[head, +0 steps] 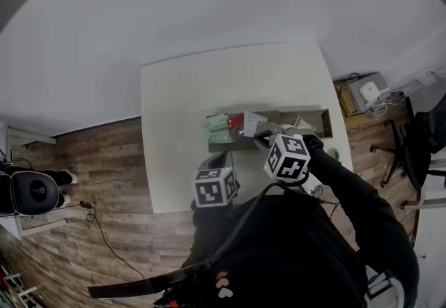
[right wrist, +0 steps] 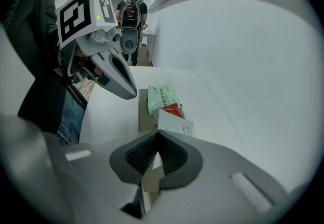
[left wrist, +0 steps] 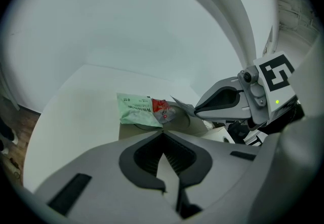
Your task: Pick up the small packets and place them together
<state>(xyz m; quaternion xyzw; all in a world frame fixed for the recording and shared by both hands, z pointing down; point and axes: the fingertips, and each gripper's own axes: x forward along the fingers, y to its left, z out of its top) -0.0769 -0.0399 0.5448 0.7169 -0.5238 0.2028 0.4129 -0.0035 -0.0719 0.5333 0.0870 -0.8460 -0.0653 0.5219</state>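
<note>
On the white table [head: 188, 90] lies a long cardboard tray [head: 317, 122]. A green packet [head: 218, 129] rests on its left end with a red packet [head: 235, 122] beside it. My right gripper [head: 259, 138] is shut on a white packet [head: 252, 122] just right of the red one. In the right gripper view the white packet [right wrist: 174, 125] sticks out of my right gripper [right wrist: 158, 134], over the red packet [right wrist: 173, 110] and green packet [right wrist: 163, 97]. My left gripper [head: 220, 160] hovers at the tray's near side, shut and empty. The left gripper [left wrist: 163, 134] faces the green packet [left wrist: 134, 109].
White items [head: 301, 123] sit in the tray's right part. Right of the table stand an office chair [head: 418, 153] and boxes with devices [head: 366, 94] on the wooden floor. A cable [head: 104, 237] lies on the floor at left. A person [right wrist: 131, 15] stands in the background.
</note>
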